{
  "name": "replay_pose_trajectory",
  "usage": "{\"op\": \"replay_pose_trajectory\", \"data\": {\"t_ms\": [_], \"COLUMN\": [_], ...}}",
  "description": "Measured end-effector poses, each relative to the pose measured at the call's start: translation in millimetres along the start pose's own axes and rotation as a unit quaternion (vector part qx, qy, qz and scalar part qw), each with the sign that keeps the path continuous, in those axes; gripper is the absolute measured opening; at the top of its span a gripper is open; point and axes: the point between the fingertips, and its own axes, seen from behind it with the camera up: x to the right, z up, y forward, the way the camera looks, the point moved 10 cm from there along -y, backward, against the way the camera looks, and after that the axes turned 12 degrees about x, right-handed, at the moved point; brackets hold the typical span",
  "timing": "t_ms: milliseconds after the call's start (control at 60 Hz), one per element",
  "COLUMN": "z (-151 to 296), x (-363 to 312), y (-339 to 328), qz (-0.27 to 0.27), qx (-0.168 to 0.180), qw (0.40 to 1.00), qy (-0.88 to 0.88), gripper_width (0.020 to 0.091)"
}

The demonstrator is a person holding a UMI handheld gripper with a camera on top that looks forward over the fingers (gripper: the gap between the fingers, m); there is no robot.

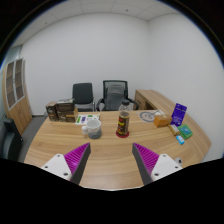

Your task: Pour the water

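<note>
Our gripper point(111, 160) hangs above the near edge of the wooden table point(105, 150), its fingers spread wide apart with nothing between them. The white kettle point(91, 126), which we take as the thing to pour from, stands at about eleven o'clock from the fingers, well beyond them. The dark tall container point(123, 122) sits at about twelve to one o'clock, near the kettle but apart from it; whether it is the vessel to be filled we cannot tell.

We judge the main risk to lie in the approach: the kettle is rounded and its handle is hard to make out, so a grip taken on the body could slip or tip it, spilling water on the table. Pouring into a narrow-mouthed vessel could also miss.

Around these, boxes point(62, 111) stand at ten o'clock on the far side, a purple box point(179, 114) and small packets point(184, 131) lie at two o'clock, and a small dish point(148, 117) rests at one o'clock. Two chairs point(100, 96) stand beyond the table. Nothing lies directly between the fingers and the kettle
</note>
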Motion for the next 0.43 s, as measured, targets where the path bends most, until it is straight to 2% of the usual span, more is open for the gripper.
{"op": "replay_pose_trajectory", "data": {"t_ms": [167, 433], "z": [-7, -7], "x": [-16, -24], "y": [-64, -101], "qz": [0.006, 0.000], "qx": [-0.001, 0.011], "qw": [1.000, 1.000], "qy": [-0.002, -0.010], "gripper_width": [0.0859, 0.0855]}}
